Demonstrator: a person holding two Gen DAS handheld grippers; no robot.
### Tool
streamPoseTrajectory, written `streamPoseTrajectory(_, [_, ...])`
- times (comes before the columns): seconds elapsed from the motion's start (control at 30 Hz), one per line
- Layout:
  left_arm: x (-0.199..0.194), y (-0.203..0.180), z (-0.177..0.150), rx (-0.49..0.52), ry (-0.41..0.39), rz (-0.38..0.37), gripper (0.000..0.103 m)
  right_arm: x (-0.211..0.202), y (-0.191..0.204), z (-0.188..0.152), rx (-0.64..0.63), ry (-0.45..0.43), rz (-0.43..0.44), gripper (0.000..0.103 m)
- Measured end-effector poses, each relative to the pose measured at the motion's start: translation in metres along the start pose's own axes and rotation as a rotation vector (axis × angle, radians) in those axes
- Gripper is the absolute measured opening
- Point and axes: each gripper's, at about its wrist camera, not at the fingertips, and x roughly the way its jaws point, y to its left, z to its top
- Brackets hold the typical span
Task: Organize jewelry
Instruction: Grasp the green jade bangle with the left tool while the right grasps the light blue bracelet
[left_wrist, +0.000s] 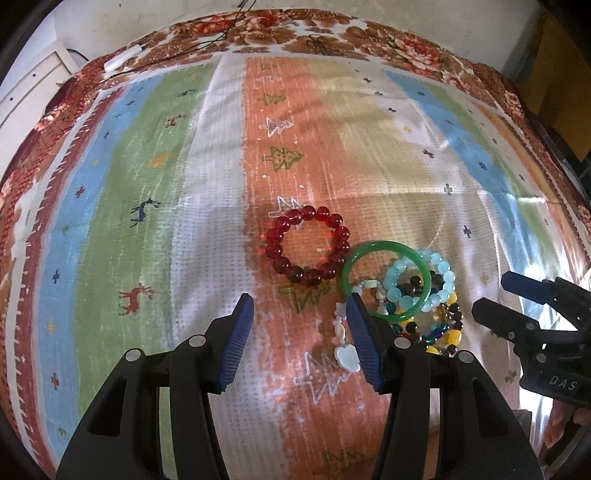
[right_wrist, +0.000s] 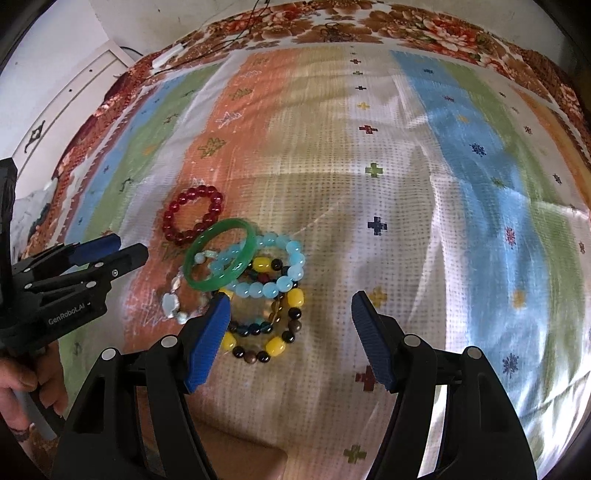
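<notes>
Surroundings: a striped cloth (left_wrist: 207, 206) printed with little trees, reindeer and crosses covers the surface, laid over a brown floral blanket (left_wrist: 402, 48) that shows along the far edge. Thin black cables (left_wrist: 207, 44) and a small white block (left_wrist: 122, 59) lie at the far left corner, with a white wall panel (left_wrist: 33, 88) beyond.
In the way: the bracelets are heaped and overlapping, so the green bangle (right_wrist: 221, 258) rests across the light-blue bead bracelet (right_wrist: 275, 266) and the shell bracelet (right_wrist: 177, 299); the yellow-and-dark bead bracelet (right_wrist: 275, 332) sits partly under the blue one, with a dark teal strand mixed in.
Open room: bare cloth spreads wide to the left, the far side and the right of the pile; the near side is crowded by both tools.
Red bead bracelet (left_wrist: 308, 243): lies flat and alone just left of the heap, a ring of glossy dark-red beads, close beside the green bangle; whether they touch is hard to tell.
Left gripper (left_wrist: 301, 314): jaws parted, nothing between them, above bare cloth just short of the red bracelet, its right finger over the shell strand.
Right gripper (right_wrist: 290, 317): jaws wide, nothing gripped, hanging above the yellow-and-dark beads at the pile's near edge.
Hand (right_wrist: 22, 391): grips the left tool's handle.
</notes>
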Motion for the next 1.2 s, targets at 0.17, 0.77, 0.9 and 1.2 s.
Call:
streamPoseTrajectory(0.17, [0.013, -0.001, 0.004, 0.001, 0.020, -0.009, 0.052, 0.010, -0.004, 0.004, 0.007, 0.019, 0.001, 0.068])
streamPoseTrajectory(0.77, [0.046, -0.011, 0.018, 0.012, 0.070, -0.037, 0.052, 0.037, -0.014, 0.022, 0.016, 0.043, -0.050, 0.068])
streamPoseTrajectory(0.9, [0.052, -0.009, 0.018, 0.014, 0.075, -0.032, 0.051, 0.043, -0.019, 0.025, 0.033, 0.045, -0.059, 0.068])
streamPoseTrajectory(1.2, [0.057, -0.012, 0.019, 0.061, 0.069, -0.007, 0.050, 0.053, -0.016, 0.030, 0.006, 0.045, -0.095, 0.066])
